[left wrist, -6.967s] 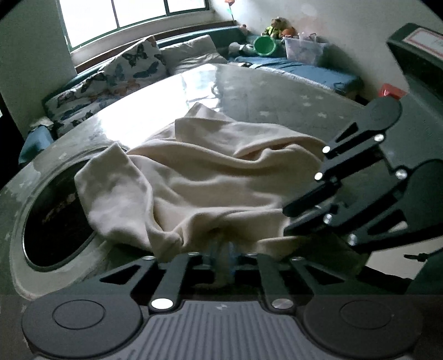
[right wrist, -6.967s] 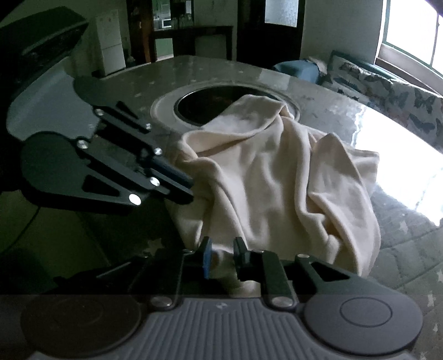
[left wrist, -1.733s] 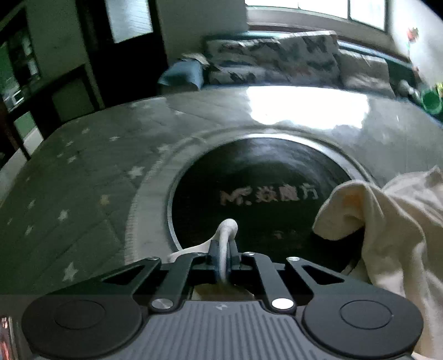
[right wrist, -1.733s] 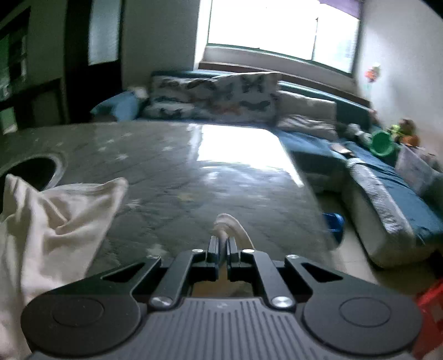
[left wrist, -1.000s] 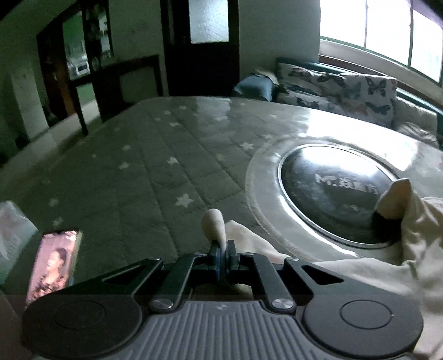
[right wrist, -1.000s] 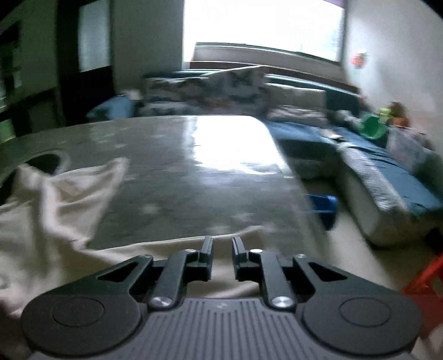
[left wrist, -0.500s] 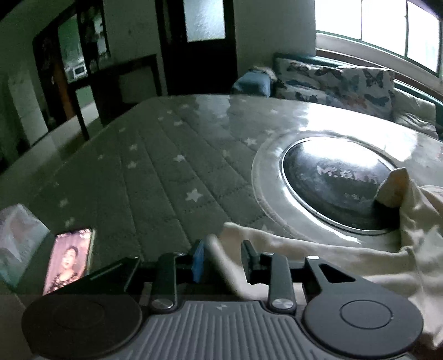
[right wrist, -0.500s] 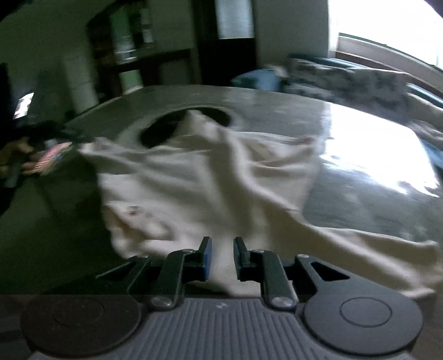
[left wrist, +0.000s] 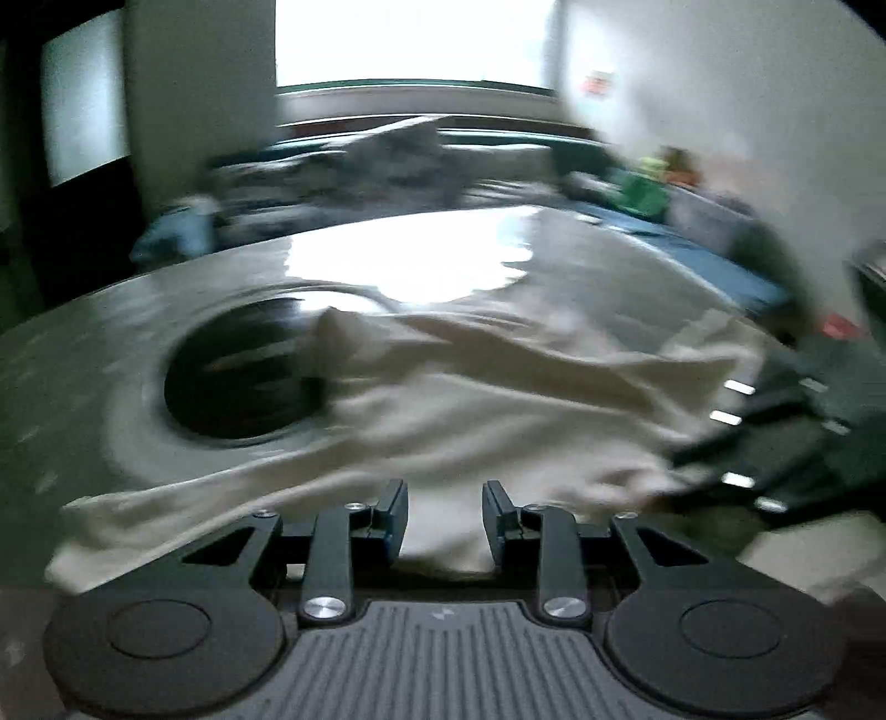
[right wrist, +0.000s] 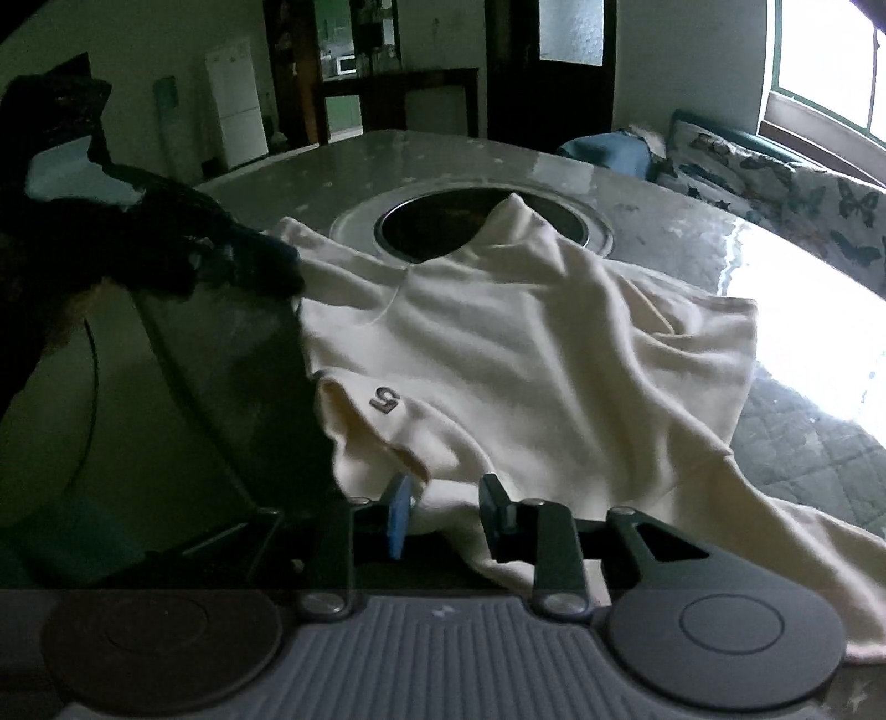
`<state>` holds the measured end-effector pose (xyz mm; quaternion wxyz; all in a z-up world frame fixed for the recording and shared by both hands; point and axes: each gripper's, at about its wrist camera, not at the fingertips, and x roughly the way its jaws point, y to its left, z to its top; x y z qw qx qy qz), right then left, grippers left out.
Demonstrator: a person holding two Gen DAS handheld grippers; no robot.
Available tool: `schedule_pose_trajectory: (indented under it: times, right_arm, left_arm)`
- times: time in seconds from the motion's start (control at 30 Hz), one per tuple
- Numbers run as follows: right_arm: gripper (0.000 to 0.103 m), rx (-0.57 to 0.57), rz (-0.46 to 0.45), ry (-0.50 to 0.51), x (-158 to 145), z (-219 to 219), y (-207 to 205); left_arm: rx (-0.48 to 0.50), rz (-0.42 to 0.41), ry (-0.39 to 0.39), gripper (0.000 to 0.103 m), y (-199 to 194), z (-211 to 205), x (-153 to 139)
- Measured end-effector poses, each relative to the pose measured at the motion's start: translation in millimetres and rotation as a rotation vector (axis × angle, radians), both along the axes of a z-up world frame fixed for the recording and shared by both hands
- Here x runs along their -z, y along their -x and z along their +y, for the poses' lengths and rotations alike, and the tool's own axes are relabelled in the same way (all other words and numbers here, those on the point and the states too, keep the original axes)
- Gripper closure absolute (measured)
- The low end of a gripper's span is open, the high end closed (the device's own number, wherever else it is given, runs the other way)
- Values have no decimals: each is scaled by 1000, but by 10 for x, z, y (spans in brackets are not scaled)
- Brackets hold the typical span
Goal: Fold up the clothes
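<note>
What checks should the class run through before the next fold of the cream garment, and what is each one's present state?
1. Left gripper open, nothing held: ok.
2. Right gripper open, nothing held: ok.
3. Cream garment spread out on the table: ok, it is opened out.
4. Garment smooth: not ok, wrinkles run across it.
5. Garment clear of the round dark recess: not ok, one raised corner overlaps its rim.
6. Left wrist view sharp enough to aim by: not ok, it is motion-blurred.

Bright window [left wrist: 415, 41], butterfly-print sofa [right wrist: 803, 171], dark doorway [right wrist: 548, 66]
</note>
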<state>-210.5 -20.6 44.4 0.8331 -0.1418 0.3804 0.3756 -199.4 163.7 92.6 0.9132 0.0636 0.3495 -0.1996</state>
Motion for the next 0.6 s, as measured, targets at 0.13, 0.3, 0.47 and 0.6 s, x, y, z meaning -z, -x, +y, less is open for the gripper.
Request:
schedule_pose_trajectory:
  times: [0.13, 0.3, 0.47, 0.6]
  right_arm:
    - [77, 1, -9, 10, 13, -7, 26]
    - [77, 2, -20, 23, 30, -15, 58]
    - [76, 3, -24, 33, 61, -5, 66]
    - [77, 3, -23, 39, 96, 20, 54]
  left_arm:
    - [109, 8, -53, 67, 17, -337, 113]
    - [178, 49, -75, 67, -23, -460, 258]
    - [147, 49, -97, 67, -68, -475, 341]
    - [149, 55, -118, 70, -95, -479, 400]
